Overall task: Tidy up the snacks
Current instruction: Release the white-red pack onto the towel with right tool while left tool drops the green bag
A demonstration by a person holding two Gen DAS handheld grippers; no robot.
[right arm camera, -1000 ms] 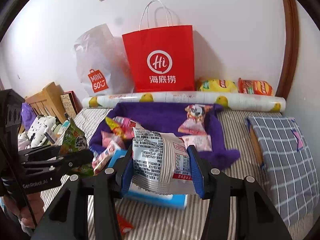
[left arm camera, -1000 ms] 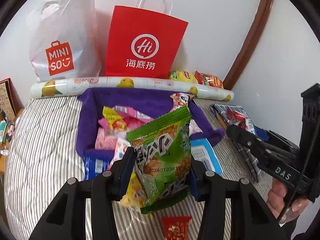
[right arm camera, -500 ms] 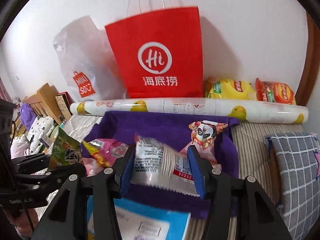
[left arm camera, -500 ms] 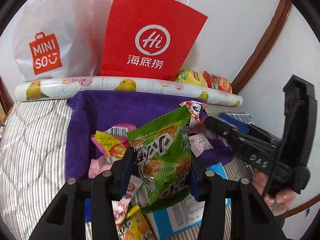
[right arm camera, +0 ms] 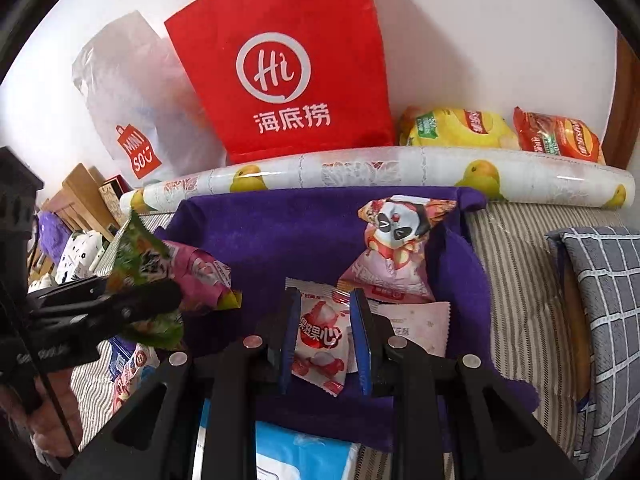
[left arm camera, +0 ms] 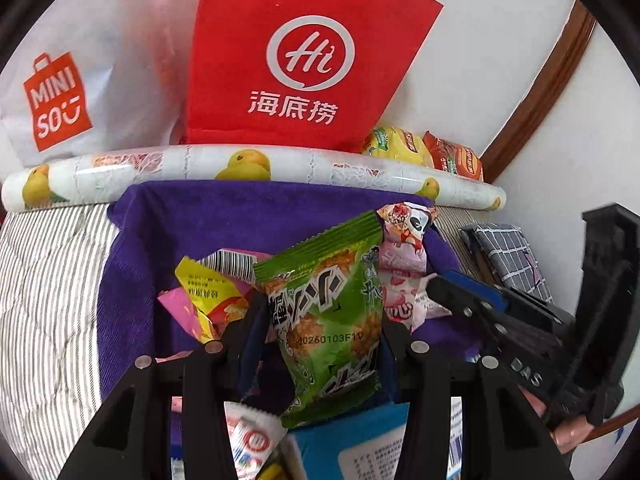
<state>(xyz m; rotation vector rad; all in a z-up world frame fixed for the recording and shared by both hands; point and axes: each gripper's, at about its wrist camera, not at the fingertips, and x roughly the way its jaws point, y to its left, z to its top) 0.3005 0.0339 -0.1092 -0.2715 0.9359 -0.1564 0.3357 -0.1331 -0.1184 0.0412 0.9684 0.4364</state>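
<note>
My left gripper is shut on a green snack packet, held upright over the purple cloth bin. In the right wrist view that gripper and its green packet come in from the left. My right gripper hangs low over the purple bin. Its jaws are closing on a small pink-and-white lychee packet, and the pads touch the packet's two edges. In the left wrist view the right gripper reaches in from the right. A panda-print packet lies in the bin behind it.
A red paper bag and a white plastic bag stand against the wall behind a fruit-print roll. Yellow and orange chip bags lie at the back right. Yellow and pink packets fill the bin's left. A grey checked cushion lies on the right.
Both grippers moved forward and lower over the purple bin. The right gripper no longer holds the wide white packet; its jaws are narrower, with the pink lychee packet between them.
</note>
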